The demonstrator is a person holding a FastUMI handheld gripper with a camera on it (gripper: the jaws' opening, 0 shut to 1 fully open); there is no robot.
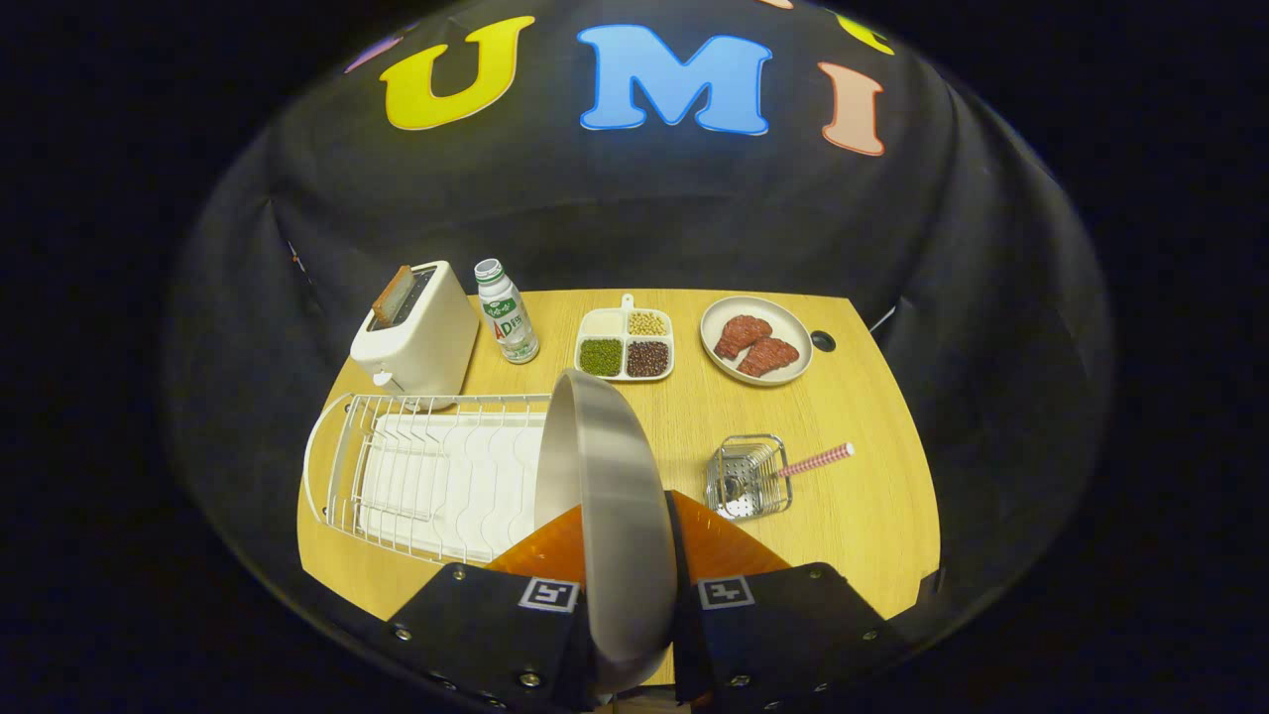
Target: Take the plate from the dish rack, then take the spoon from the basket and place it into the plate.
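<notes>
Gripping plate (610, 496), gripper (627, 595) clamped.

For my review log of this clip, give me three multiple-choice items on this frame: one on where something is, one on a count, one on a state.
1. Where does the spoon lie?
A. In the small wire basket, handle sticking out
B. In the dish rack
C. On the plate of meat

2. How many compartments of the divided tray hold beans or grains?
A. One
B. Three
C. Four

3. What is the gripper doing?
A. Open above the toaster
B. Shut on nothing
C. Shut on the metal plate, held on edge

Answers:
1 A: the striped handle juts out of the basket to the right of the fingers.
2 B: green, dark and pale fillings show; the fourth compartment looks bare.
3 C: both fingers press on the plate's rim, and the plate stands upright between them beside the dish rack.
</notes>
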